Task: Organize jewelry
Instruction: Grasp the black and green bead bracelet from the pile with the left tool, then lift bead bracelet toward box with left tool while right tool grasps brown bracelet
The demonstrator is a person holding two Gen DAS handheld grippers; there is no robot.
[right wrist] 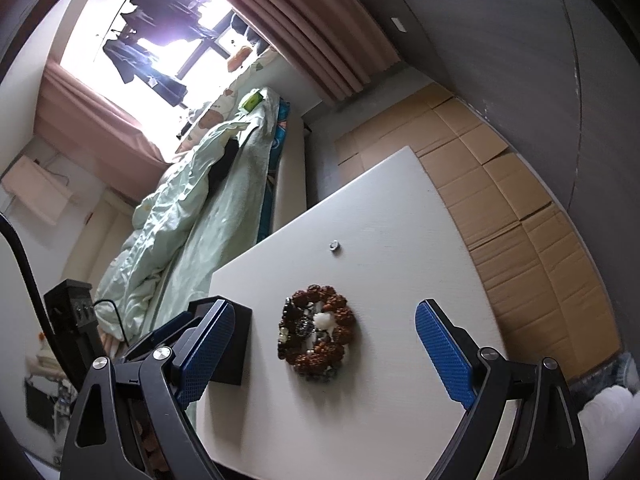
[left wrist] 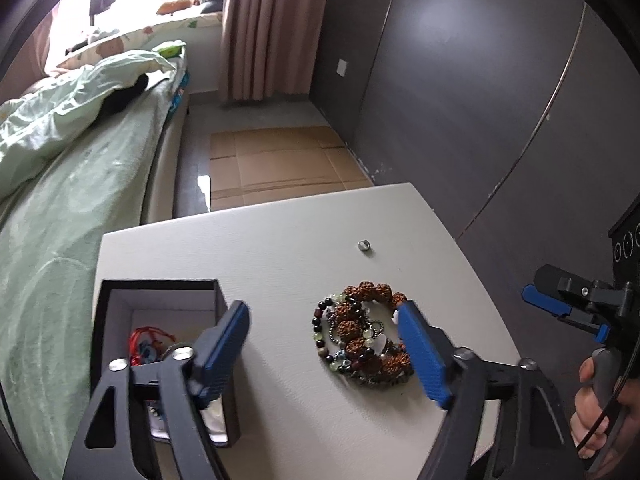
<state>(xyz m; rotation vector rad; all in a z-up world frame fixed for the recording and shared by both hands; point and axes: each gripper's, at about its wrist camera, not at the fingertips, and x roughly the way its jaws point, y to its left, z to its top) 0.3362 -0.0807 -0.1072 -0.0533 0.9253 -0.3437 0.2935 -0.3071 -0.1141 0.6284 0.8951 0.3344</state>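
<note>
A pile of bead bracelets and chains (left wrist: 362,338) lies on the white table (left wrist: 280,248); it also shows in the right wrist view (right wrist: 318,332). A small silver ring (left wrist: 364,245) lies apart, farther back (right wrist: 334,245). A black open box (left wrist: 160,344) at the table's left holds a red cord piece (left wrist: 150,342); the box also shows in the right wrist view (right wrist: 234,340). My left gripper (left wrist: 324,354) is open and empty, its right finger beside the pile. My right gripper (right wrist: 324,350) is open and empty, hovering above the pile; it also shows in the left wrist view (left wrist: 560,312).
A bed with a green quilt (left wrist: 60,184) runs along the table's left. Flattened cardboard (left wrist: 276,164) covers the floor beyond the table. A dark wardrobe wall (left wrist: 460,100) stands on the right. A dark device (right wrist: 74,312) sits at the left.
</note>
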